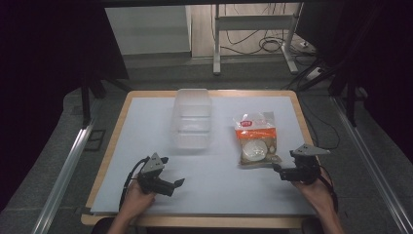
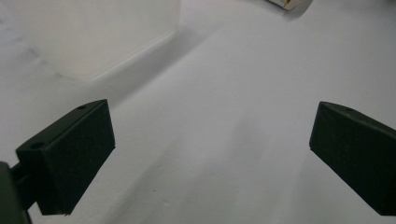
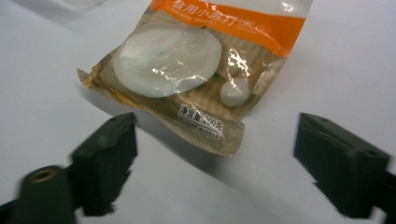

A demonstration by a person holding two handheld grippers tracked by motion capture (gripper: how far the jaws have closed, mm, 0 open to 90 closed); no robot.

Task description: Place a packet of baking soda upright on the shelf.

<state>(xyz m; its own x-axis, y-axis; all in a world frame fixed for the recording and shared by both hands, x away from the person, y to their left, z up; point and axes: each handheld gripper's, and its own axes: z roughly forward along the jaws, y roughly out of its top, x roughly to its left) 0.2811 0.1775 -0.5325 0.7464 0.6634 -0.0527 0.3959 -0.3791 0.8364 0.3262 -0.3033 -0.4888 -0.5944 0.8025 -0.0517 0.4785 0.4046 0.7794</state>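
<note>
A food packet (image 1: 256,139) with an orange band and a round white picture lies flat on the white table, right of centre. Close up, the packet (image 3: 196,70) fills the top of the right gripper view. My right gripper (image 1: 278,168) hovers just off the packet's near corner; its jaws stand wide apart, nothing between them, as the right gripper (image 3: 215,154) view confirms. A clear plastic box (image 1: 192,118) stands upright at the table's middle back. My left gripper (image 1: 178,183) is low at the front left, open and empty; in its own view the left gripper (image 2: 210,158) points towards the box (image 2: 84,32).
The white table top (image 1: 146,126) has a wooden rim. Bare surface lies between the two grippers and left of the box. Metal rails run along both sides of the table, and a stand with cables is on the floor behind.
</note>
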